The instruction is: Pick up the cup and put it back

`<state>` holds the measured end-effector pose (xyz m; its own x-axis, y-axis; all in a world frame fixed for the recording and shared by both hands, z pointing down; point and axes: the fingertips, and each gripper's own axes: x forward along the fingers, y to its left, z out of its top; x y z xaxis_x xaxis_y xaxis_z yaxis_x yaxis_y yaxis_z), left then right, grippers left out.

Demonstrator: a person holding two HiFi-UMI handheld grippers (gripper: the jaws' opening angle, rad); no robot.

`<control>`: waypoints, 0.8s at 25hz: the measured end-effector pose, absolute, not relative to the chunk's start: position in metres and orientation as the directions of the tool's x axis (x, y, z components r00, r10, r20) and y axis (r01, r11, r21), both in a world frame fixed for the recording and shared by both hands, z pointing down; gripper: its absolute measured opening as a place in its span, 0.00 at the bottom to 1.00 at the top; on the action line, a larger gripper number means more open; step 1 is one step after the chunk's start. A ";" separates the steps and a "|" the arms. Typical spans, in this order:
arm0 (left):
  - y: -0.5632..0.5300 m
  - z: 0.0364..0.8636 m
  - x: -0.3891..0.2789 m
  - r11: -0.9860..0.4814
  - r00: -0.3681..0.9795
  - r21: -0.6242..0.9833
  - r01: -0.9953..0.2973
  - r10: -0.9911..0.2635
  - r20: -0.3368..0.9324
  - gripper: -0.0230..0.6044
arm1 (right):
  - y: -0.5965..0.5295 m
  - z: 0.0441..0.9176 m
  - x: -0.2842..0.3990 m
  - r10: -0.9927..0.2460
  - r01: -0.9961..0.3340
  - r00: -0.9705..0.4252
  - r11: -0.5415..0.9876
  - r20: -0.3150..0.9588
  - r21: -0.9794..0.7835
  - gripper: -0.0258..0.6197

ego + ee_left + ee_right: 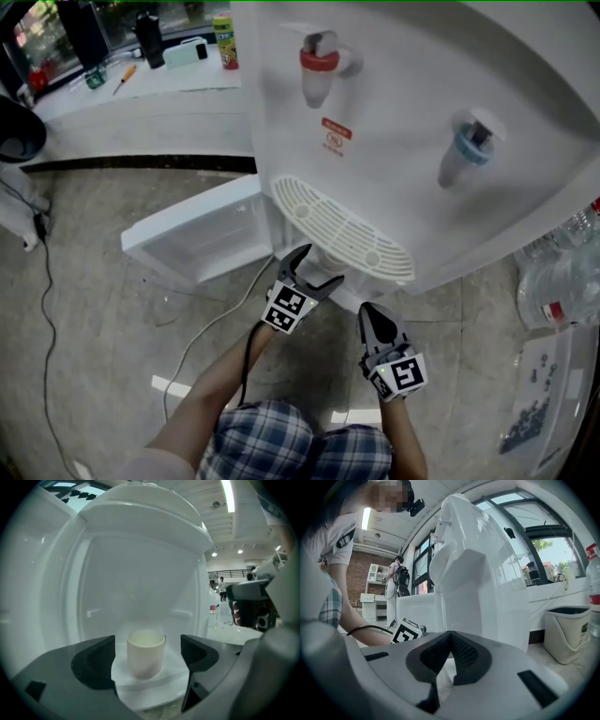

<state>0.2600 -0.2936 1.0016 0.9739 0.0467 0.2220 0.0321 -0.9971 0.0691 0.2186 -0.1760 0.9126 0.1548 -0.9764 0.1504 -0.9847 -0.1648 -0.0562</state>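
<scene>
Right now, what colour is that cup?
The cup is cream white, seen best in the left gripper view.

A grey mottled floor (103,319) fills the head view, with a white window ledge (141,122) at ten o'clock. In the right gripper view, tall windows (534,522) bring daylight at two o'clock, a white bin (568,632) stands at three o'clock and a brick wall (358,573) shows at nine o'clock. A ceiling strip light (228,494) glows at one o'clock in the left gripper view.
</scene>
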 end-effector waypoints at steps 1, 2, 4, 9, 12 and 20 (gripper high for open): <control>-0.293 1.006 0.266 -0.997 0.971 0.067 0.034 0.049 0.233 0.70 | -0.177 0.912 0.218 -0.978 -0.985 0.151 -0.161 0.145 -0.061 0.07; -0.293 1.011 0.272 -0.997 0.969 0.067 0.034 0.049 0.242 0.70 | -0.179 0.912 0.217 -0.980 -0.986 0.144 -0.154 0.139 -0.063 0.07; -0.295 1.020 0.282 -0.997 0.964 0.071 0.028 0.045 0.263 0.70 | -0.182 0.914 0.216 -0.981 -0.987 0.134 -0.145 0.142 -0.063 0.07; -0.296 1.045 0.300 -0.996 0.947 0.082 0.028 0.052 0.317 0.70 | -0.184 0.925 0.219 -0.976 -0.985 0.139 -0.154 0.169 -0.077 0.07; -0.294 1.056 0.306 -0.996 0.939 0.084 0.040 0.066 0.337 0.70 | -0.184 0.927 0.217 -0.975 -0.985 0.134 -0.150 0.176 -0.080 0.07; -0.294 1.062 0.318 -0.996 0.937 0.089 0.026 0.055 0.346 0.70 | -0.178 0.926 0.216 -0.974 -0.984 0.142 -0.159 0.178 -0.083 0.07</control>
<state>0.3183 -0.2938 1.0618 0.9368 0.0551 0.3456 0.0257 -0.9957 0.0890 0.2165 -0.1784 0.9264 0.1420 -0.9738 0.1779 -0.9838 -0.1587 -0.0834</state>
